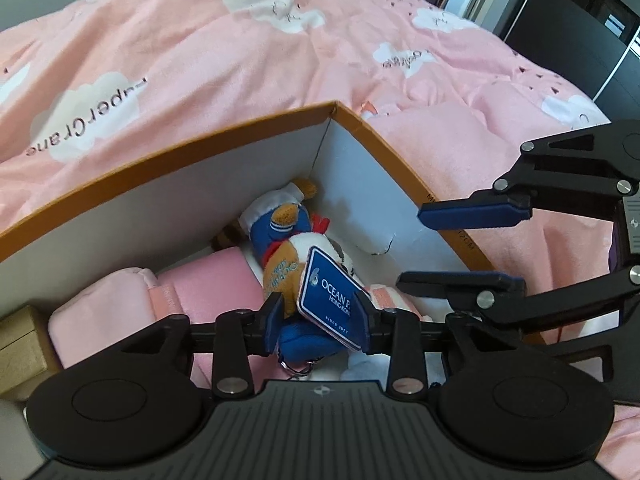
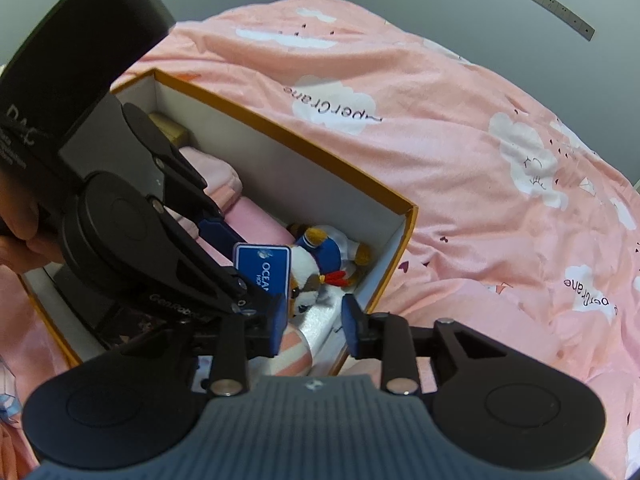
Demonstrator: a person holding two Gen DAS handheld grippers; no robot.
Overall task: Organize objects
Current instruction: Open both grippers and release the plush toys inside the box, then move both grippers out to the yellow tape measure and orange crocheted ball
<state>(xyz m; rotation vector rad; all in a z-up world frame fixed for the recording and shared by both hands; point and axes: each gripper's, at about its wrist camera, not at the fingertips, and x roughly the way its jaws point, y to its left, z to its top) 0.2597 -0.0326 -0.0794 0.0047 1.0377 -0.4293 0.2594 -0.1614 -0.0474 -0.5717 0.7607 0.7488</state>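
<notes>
Your pink cloud-print bedspread (image 2: 460,152) carries the long orange-rimmed cardboard box with white inner walls (image 1: 168,184), which sits open-topped so things can be dropped straight in. Inside, a folded pink plush cloth (image 1: 120,304) fills the middle, leaving the far corner for the small brown-and-white plush toy in a blue sailor outfit (image 1: 286,240). It lies on its side, long axis roughly along the box, its white cap towards that corner. Your left tool (image 1: 316,316) stands at a narrow gap around the toy's lower end and its blue card tag (image 1: 332,292); I cannot tell whether the pads press. Your right tool (image 2: 314,320) hangs part open and empty over the near rim.
</notes>
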